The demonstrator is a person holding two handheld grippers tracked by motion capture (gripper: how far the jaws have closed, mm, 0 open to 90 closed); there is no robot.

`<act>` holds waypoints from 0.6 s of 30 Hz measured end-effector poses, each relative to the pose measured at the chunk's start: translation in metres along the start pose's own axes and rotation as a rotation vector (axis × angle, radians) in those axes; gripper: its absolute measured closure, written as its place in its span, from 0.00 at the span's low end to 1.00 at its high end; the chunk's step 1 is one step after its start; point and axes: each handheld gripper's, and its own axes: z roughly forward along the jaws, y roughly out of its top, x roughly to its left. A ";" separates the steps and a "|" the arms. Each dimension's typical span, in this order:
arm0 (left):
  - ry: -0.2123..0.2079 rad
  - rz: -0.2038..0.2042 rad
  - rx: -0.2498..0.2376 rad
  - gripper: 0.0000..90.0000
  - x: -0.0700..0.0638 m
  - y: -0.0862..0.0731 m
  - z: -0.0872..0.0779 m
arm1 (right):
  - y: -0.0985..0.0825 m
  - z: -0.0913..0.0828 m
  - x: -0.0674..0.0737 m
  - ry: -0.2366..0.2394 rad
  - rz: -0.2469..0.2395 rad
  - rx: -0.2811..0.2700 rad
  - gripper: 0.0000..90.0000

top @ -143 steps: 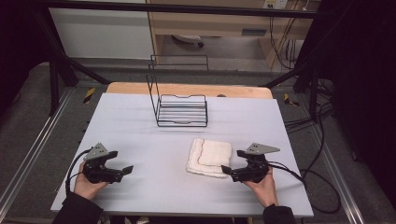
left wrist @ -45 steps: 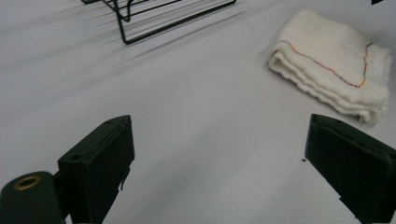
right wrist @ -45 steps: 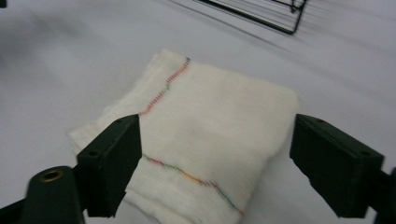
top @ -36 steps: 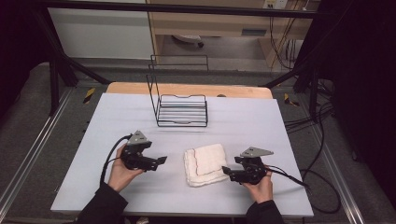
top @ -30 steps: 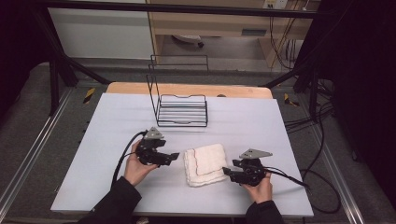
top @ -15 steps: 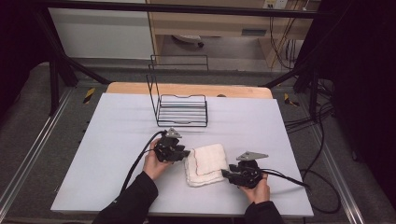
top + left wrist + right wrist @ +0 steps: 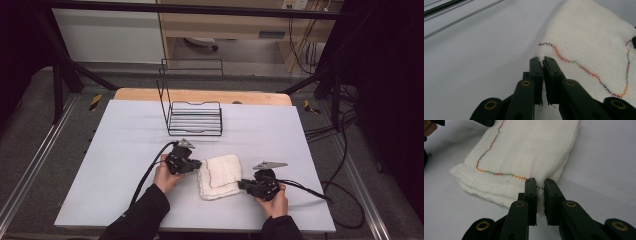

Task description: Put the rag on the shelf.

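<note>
Two black two-jaw grippers are on one folded white gauze-weave cloth [image 7: 219, 176] with rainbow zigzag stitching, which lies flat on the pale grey matte tabletop [image 7: 115, 150], in front of the black wire rack [image 7: 195, 117] and well apart from it.

Left gripper [image 7: 196, 165]: at the cloth's left edge. In the left gripper view its jaws have just been closing and now pinch a small raised tuck of the cloth's corner [image 7: 541, 53] between the flat pads; only a thin slit stays between them. Gripping cloth.

Right gripper [image 7: 243, 185]: at the cloth's near right corner. In the right gripper view its jaws have also just been closing; the stitched edge [image 7: 537, 187] sits between the pads, top layer nipped. Gripping cloth.

Cloth: soft, loosely woven, several layers stacked, edges slightly ragged and offset in the right gripper view. The stitch line runs in a wavy curve, red-orange-green-purple. Roughly square fold.

Rack: thin bare wire, flat slatted base, tall open rectangular loop at its back left.

Table: smooth sheet over a light wooden board [image 7: 200, 95] showing at the far edge. A cable [image 7: 310, 189] trails right from the right gripper; another loops back from the left one along the dark sleeve [image 7: 140, 215].
</note>
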 end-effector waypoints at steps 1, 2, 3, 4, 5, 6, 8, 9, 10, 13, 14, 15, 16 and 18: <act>0.004 0.006 0.000 0.94 -0.001 -0.001 -0.002 | 0.001 0.000 -0.001 -0.002 -0.004 0.000 0.92; 0.006 0.006 0.000 0.94 -0.001 -0.002 -0.005 | 0.003 -0.001 -0.002 -0.001 -0.003 -0.005 0.92; 0.009 0.006 0.001 0.94 -0.002 -0.004 -0.007 | 0.004 -0.002 -0.003 -0.001 -0.005 -0.014 0.92; 0.008 0.007 -0.001 0.94 -0.002 -0.005 -0.010 | 0.006 -0.003 -0.004 -0.002 -0.004 -0.022 0.92; 0.006 0.001 -0.004 0.94 -0.003 -0.007 -0.013 | 0.008 -0.003 -0.004 -0.004 -0.005 -0.028 0.92; 0.003 -0.005 -0.004 0.94 -0.003 -0.009 -0.017 | 0.011 -0.003 -0.005 -0.010 -0.013 -0.029 0.92; -0.007 -0.023 -0.013 0.94 -0.003 -0.013 -0.024 | 0.015 -0.001 -0.007 -0.019 -0.028 -0.026 0.92; -0.007 -0.028 -0.016 0.94 -0.004 -0.015 -0.027 | 0.018 0.001 -0.007 -0.022 -0.031 -0.017 0.92; -0.004 -0.024 -0.015 0.94 -0.006 -0.017 -0.029 | 0.020 0.003 -0.008 -0.025 -0.043 -0.013 0.92; 0.015 -0.022 -0.018 0.94 -0.012 -0.023 -0.035 | 0.025 0.009 -0.011 -0.018 -0.053 -0.006 0.92; 0.020 -0.027 -0.024 0.94 -0.015 -0.025 -0.036 | 0.027 0.010 -0.012 -0.015 -0.054 -0.003 0.91; 0.025 -0.022 -0.023 0.94 -0.017 -0.027 -0.038 | 0.028 0.011 -0.012 -0.014 -0.057 -0.003 0.91; 0.030 -0.023 -0.025 0.94 -0.020 -0.029 -0.039 | 0.029 0.012 -0.013 -0.013 -0.063 -0.004 0.91; 0.046 -0.019 -0.025 0.94 -0.026 -0.033 -0.042 | 0.031 0.013 -0.013 -0.017 -0.091 -0.007 0.91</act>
